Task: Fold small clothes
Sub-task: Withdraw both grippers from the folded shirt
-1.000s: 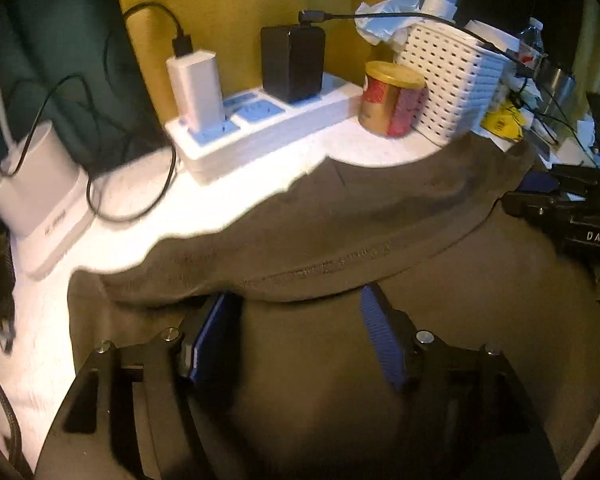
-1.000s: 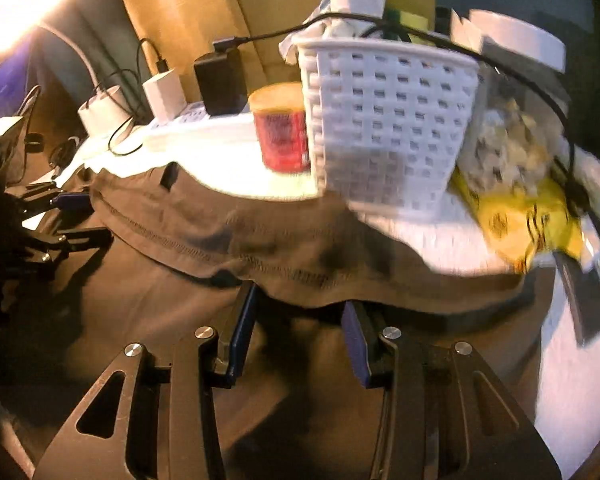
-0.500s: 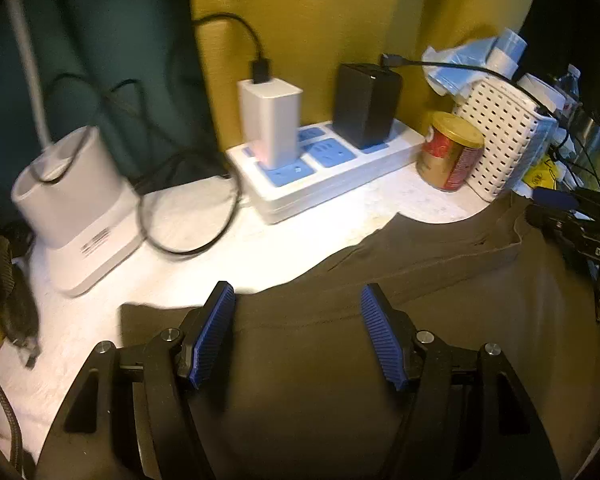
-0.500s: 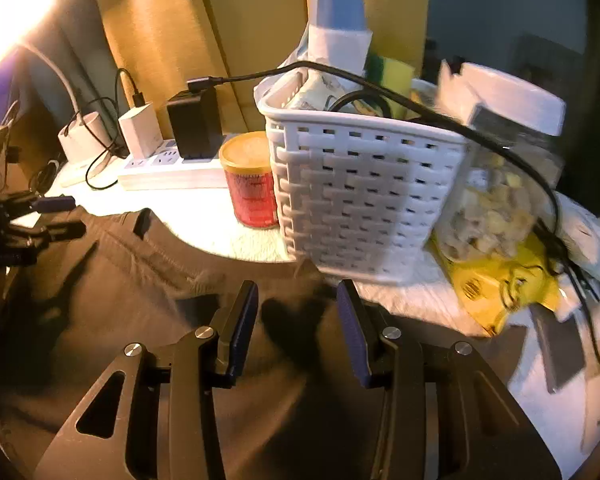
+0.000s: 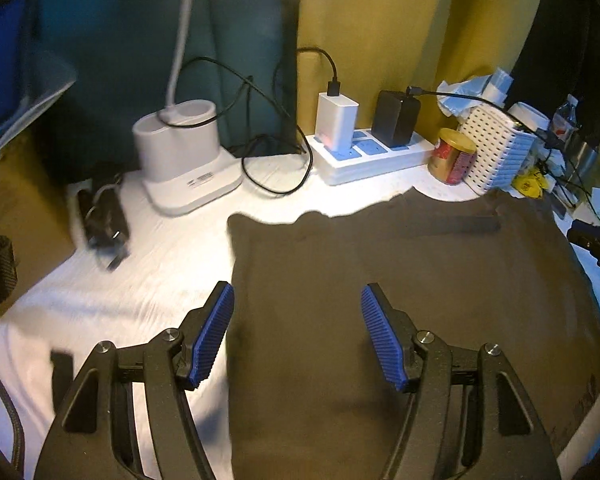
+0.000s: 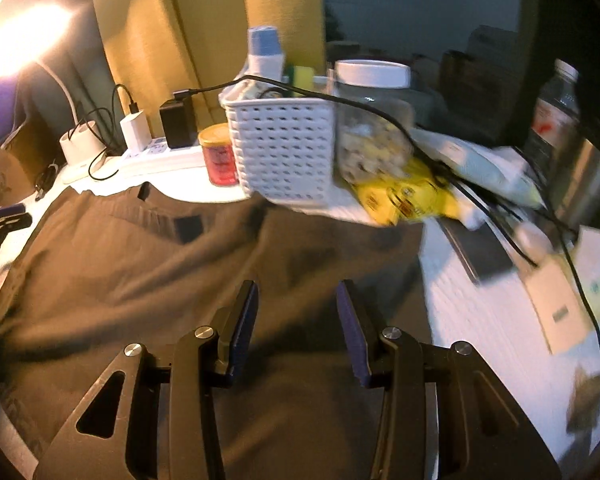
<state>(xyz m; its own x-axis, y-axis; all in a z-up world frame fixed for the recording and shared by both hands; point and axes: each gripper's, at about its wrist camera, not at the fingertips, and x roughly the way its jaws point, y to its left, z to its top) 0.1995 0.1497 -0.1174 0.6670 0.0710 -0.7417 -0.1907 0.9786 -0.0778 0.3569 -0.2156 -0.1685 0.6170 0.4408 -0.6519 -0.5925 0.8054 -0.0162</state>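
A dark brown garment (image 5: 420, 280) lies spread flat on the white table (image 5: 140, 280); its far edge reaches almost to the red can. My left gripper (image 5: 296, 292) hovers open over the garment's left edge, one finger above bare table, with nothing between the blue pads (image 5: 212, 336). In the right wrist view the same garment (image 6: 140, 280) fills the lower left. My right gripper (image 6: 298, 288) hangs open over its right part, holding nothing. Each gripper shows at the edge of the other's view: the right gripper's tip (image 5: 596, 240) and the left gripper's tip (image 6: 4, 220).
Along the back stand a white lamp base (image 5: 184, 160), a power strip (image 5: 376, 156) with chargers and cables, a red can (image 5: 452, 156) and a white basket (image 6: 284, 152). A jar (image 6: 372, 120), a yellow packet (image 6: 408, 196) and loose cables crowd the right. A black bundle (image 5: 104, 216) lies at the left.
Both grippers have drawn back and risen from the garment's turned-over far edge, staying open. The garment now lies flat, and more of the table and back clutter shows.
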